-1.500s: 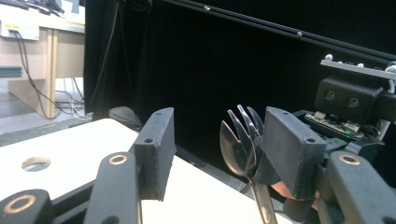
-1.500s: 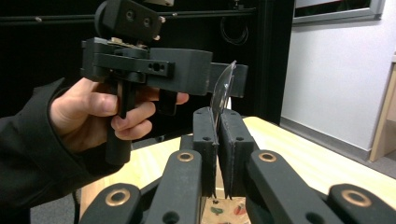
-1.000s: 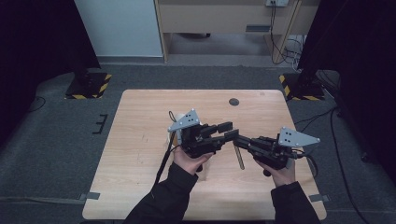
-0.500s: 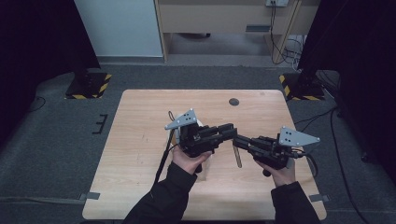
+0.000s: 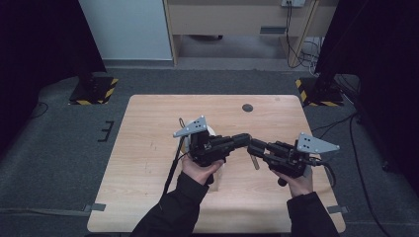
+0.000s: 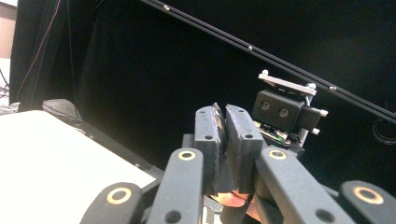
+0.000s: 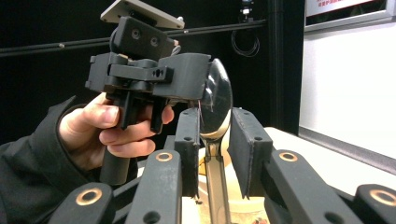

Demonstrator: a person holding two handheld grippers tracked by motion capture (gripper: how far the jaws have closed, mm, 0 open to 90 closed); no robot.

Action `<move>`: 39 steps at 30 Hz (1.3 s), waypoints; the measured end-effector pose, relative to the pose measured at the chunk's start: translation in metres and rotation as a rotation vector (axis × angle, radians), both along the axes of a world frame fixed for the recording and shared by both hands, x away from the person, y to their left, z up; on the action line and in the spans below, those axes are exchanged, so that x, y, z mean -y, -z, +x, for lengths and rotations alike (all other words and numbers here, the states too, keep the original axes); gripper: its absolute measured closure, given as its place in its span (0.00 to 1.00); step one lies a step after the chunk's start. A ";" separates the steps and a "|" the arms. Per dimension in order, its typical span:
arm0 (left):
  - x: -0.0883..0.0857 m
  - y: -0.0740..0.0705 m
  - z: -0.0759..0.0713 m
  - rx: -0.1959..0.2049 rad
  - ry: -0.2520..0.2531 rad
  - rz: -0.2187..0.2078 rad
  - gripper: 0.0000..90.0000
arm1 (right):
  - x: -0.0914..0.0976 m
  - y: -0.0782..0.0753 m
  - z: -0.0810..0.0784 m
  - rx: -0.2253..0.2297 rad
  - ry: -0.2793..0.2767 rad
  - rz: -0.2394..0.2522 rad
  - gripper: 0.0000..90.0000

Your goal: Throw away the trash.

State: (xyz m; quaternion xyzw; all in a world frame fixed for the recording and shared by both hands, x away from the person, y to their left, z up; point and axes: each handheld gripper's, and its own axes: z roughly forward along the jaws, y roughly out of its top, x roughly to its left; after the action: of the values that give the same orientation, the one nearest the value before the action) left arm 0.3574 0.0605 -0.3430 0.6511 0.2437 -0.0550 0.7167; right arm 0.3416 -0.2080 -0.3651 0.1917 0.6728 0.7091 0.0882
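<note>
- Seen from above, a light wooden worktop [image 5: 148,163] with rounded corners stands on grey floor, and a person's two dark-sleeved arms reach in from the near edge.
- The left gripper [image 5: 240,141], black with a grey plate on top, is held over the middle of the worktop; its jaws have just been closing and now pinch the bowl edge of a shiny metal spoon [image 7: 215,100].
- The spoon hangs between the two grippers, its handle [image 5: 254,162] pointing down toward the worktop.
- The right gripper [image 5: 256,147] meets the left one tip to tip; its jaws have just been opening and now stand spread on either side of the spoon's neck, pads apart from it.
</note>
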 end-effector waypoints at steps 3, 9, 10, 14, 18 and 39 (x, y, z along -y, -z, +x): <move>-0.003 -0.001 0.000 0.003 -0.007 -0.004 0.93 | 0.003 -0.001 0.000 -0.001 0.010 0.018 0.77; -0.017 -0.007 -0.001 0.027 -0.046 0.005 0.93 | 0.015 0.000 0.002 0.002 0.069 0.019 0.66; -0.020 -0.008 -0.002 0.032 -0.055 0.007 0.93 | 0.016 0.001 0.002 0.002 0.081 0.017 0.62; -0.033 -0.011 -0.004 0.056 -0.088 0.025 0.93 | 0.023 0.010 0.007 -0.010 0.157 -0.023 0.49; -0.047 -0.012 -0.007 0.073 -0.124 0.043 0.93 | 0.029 0.024 0.013 -0.048 0.232 -0.067 0.36; -0.139 -0.009 -0.018 0.131 -0.349 0.114 0.93 | 0.062 0.081 0.030 -0.225 0.492 -0.251 0.17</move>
State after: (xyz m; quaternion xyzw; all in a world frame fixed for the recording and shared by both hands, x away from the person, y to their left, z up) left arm 0.3395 0.1999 -0.3339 0.6406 0.3085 0.1267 0.6917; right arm 0.3712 -0.2700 -0.4464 0.4140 0.6939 0.5522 0.2052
